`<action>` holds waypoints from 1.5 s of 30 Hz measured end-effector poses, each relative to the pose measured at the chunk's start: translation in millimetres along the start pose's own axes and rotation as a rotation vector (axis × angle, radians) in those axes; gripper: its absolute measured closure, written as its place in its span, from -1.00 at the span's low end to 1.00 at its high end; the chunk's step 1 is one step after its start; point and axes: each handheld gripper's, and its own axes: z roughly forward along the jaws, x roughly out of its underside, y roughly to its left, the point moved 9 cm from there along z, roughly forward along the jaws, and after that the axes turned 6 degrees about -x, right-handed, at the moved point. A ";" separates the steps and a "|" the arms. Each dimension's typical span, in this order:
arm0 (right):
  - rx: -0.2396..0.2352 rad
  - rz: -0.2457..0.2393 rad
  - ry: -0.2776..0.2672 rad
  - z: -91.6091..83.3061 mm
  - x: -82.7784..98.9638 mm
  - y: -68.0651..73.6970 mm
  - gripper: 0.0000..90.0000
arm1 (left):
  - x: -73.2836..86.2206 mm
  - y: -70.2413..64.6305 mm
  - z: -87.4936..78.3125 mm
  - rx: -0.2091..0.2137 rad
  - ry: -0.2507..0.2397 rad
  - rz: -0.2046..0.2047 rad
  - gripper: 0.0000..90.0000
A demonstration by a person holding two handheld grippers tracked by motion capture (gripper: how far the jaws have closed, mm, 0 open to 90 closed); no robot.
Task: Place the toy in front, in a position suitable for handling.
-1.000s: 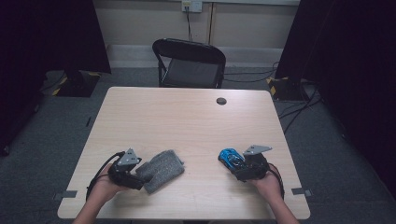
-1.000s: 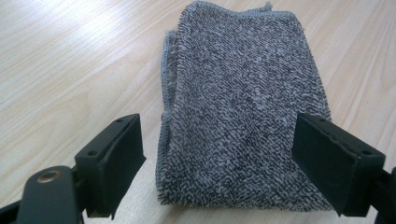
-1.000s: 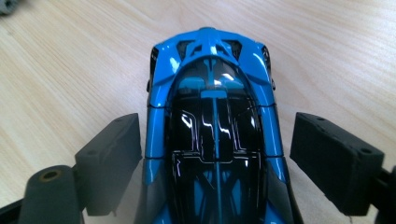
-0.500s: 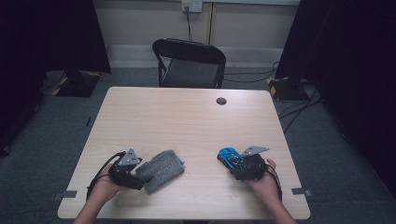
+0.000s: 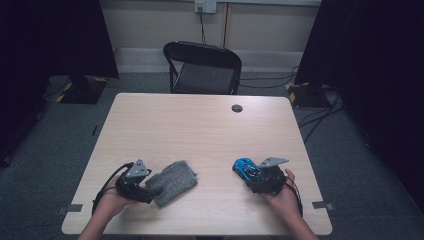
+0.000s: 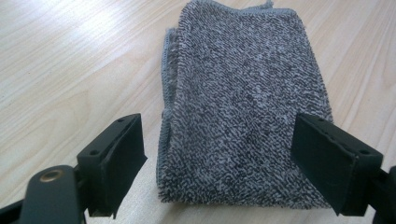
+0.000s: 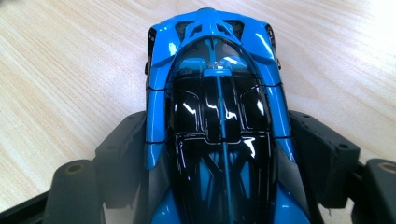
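Observation:
A folded grey terry cloth (image 5: 172, 181) lies near the table's front left. My left gripper (image 5: 152, 187) is at its near end. In the left gripper view the cloth (image 6: 243, 93) runs away between the jaws of the left gripper (image 6: 219, 154), which is open, with a small gap beside the left pad. At the front right stands a blue and black toy car (image 5: 244, 167). My right gripper (image 5: 251, 176) has just been closing on it. In the right gripper view both jaws of the right gripper (image 7: 219, 144) hug the sides of the car (image 7: 219, 93).
The light wooden table (image 5: 200, 130) has a small black round cap (image 5: 237, 108) near its far edge. A black folding chair (image 5: 202, 65) stands behind the table. Dark curtains hang at both sides, and cables run over the grey floor at the right.
The right hand has settled a little around the toy car, its grey plate tilting slightly. The car, the cloth and the left gripper have stayed where they were.

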 end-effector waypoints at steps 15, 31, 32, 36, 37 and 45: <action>-0.009 0.025 -0.011 -5.3 -5.8 -1.5 -0.38 | -1.5 0.7 -0.7 -0.007 -0.008 0.000 -0.62; -0.006 0.027 -0.026 -10.9 -10.1 -2.8 -0.38 | -2.9 1.0 -1.4 -0.010 -0.013 0.002 -0.62; -0.009 0.030 -0.032 -11.6 -11.1 -2.6 -0.38 | -2.8 1.1 -1.4 -0.010 -0.012 0.001 -0.62; -0.002 0.015 -0.039 -13.9 -15.9 -1.6 -0.38 | -3.3 0.8 -1.2 -0.008 -0.014 0.001 -0.62; -0.004 0.015 -0.046 -14.8 -19.1 -1.2 -0.38 | -3.5 0.2 -0.6 -0.002 -0.015 0.004 -0.62; -0.031 0.005 -0.070 3.2 -47.0 4.8 -0.38 | -5.9 -4.2 0.8 0.010 -0.018 0.014 -0.62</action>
